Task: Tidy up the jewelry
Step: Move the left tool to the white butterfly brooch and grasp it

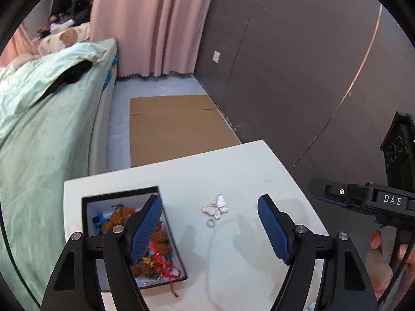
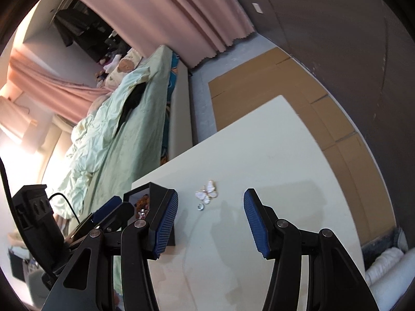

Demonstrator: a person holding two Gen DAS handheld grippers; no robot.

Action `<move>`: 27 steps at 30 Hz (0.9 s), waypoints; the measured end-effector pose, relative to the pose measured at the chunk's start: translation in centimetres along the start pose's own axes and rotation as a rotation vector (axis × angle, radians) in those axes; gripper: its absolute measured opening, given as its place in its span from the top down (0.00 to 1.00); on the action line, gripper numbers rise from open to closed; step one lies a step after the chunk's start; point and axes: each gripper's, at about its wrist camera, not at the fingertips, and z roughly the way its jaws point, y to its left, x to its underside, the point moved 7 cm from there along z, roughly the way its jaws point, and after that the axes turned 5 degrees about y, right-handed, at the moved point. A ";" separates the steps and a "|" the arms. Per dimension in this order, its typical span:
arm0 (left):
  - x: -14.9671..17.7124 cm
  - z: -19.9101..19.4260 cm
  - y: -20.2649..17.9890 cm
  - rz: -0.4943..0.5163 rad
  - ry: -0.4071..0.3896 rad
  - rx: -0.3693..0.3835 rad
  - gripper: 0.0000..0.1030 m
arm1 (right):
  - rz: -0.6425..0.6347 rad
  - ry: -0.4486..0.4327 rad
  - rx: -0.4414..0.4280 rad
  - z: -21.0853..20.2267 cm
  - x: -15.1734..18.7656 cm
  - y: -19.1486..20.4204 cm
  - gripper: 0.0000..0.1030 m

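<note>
A pearly butterfly brooch [image 1: 217, 206] lies on the white table [image 1: 233, 165] with a small silver ring [image 1: 210, 223] just in front of it. A black jewelry box [image 1: 179, 248] at the table's left holds brown beads and red cord. My left gripper [image 1: 210, 229] is open and empty, the brooch and ring between its fingers, its left finger over the box. In the right wrist view my right gripper [image 2: 210, 224] is open and empty, above the table just short of the brooch [image 2: 207, 194] and ring [image 2: 200, 206]; the box [image 2: 155, 191] is at its left finger.
A bed with a green quilt [image 1: 39, 129] runs along the table's left. Flat cardboard [image 1: 171, 127] lies on the floor beyond the table. A dark wall [image 1: 298, 77] stands at the right, a pink curtain [image 1: 153, 23] behind. The right gripper's body [image 1: 376, 199] shows at the right.
</note>
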 end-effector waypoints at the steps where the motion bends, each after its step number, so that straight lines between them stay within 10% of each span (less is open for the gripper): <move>1: -0.2 0.3 -0.5 0.018 0.011 -0.007 0.26 | 0.023 0.004 -0.010 0.0 0.0 -0.5 0.48; 13: -0.3 7.1 -2.6 0.100 0.217 -0.057 0.46 | 0.129 0.005 -0.042 -0.2 -0.8 -2.8 0.48; 27: 0.8 11.9 -1.1 0.034 0.396 -0.137 0.46 | 0.202 -0.033 -0.058 -1.4 -1.4 -5.0 0.48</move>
